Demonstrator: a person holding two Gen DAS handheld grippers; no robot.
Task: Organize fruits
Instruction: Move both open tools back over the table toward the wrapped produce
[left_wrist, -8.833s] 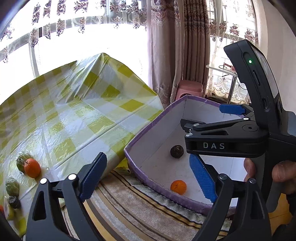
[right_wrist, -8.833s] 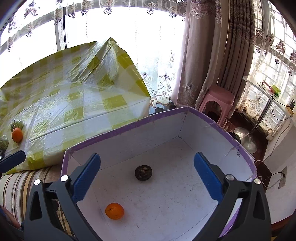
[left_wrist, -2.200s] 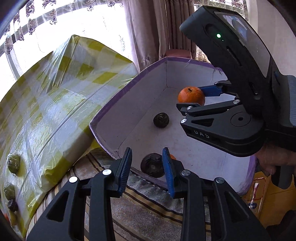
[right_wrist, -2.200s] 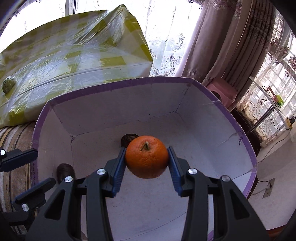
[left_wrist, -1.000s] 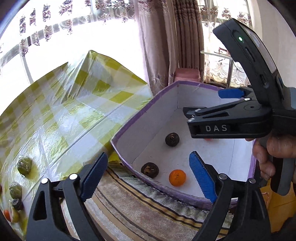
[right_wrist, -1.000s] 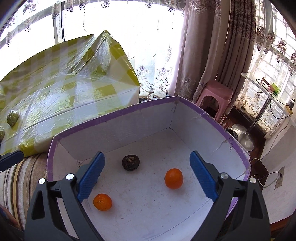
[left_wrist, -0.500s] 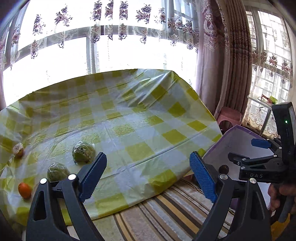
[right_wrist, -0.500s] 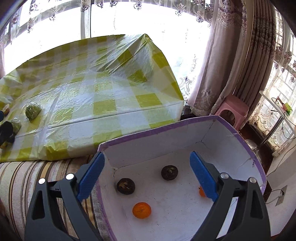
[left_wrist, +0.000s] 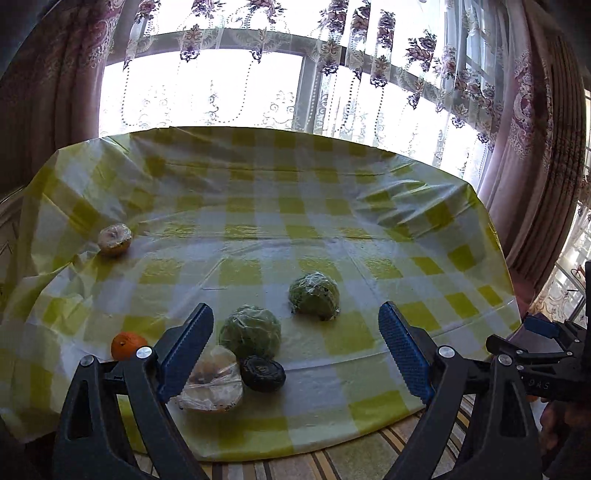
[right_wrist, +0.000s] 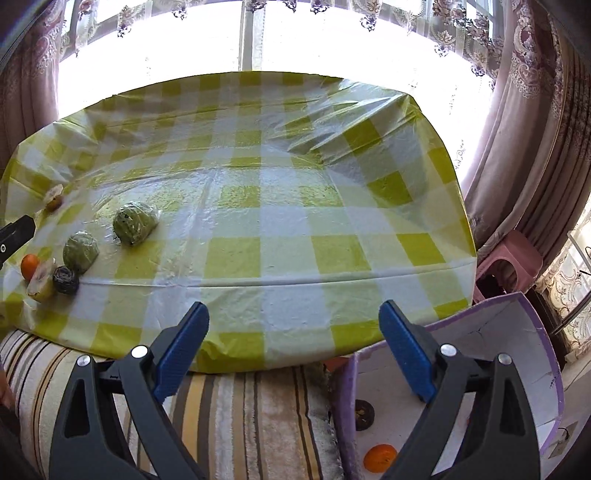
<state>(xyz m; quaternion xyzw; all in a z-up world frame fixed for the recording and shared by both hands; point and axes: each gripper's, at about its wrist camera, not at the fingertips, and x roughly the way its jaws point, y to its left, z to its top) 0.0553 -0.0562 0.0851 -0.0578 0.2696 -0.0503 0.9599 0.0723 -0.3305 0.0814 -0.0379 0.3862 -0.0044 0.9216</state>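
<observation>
— Orange skin is showing in both views: a small round orange fruit (left_wrist: 127, 345) is sitting at the near left of the yellow-and-white checked plastic tablecloth (left_wrist: 295, 221), just left of the left gripper (left_wrist: 295, 350).

— What is lying beside it?

— A pale fruit in clear plastic wrap (left_wrist: 212, 380), touching a dark round flattened fruit (left_wrist: 263, 373). Behind them a green wrapped fruit (left_wrist: 250, 331) is resting, and a second green wrapped fruit (left_wrist: 314, 295) a little farther back. A pale wrapped round fruit (left_wrist: 115, 239) is lying well apart at the far left.

— Is the other camera giving anything more?

— Yes. The right wrist view is looking into a purple-rimmed white cardboard box (right_wrist: 532, 332) at the lower right, where a second orange fruit (right_wrist: 380, 458) and a dark fruit (right_wrist: 364, 413) are lying on the floor of it. The left view is catching only a sliver of that box. The right view is also showing the striped woven cloth (right_wrist: 251, 417) under the tablecloth's near edge, and a pink plastic stool (right_wrist: 511, 262) by the curtain.

— And the grippers?

— Both are standing wide apart with nothing between the blue pads. The left one is hanging right over the cluster of fruit; the right gripper (right_wrist: 293, 350) is hanging above the tablecloth's near edge, with the cluster far off to its left and the box just beside its right finger.
</observation>
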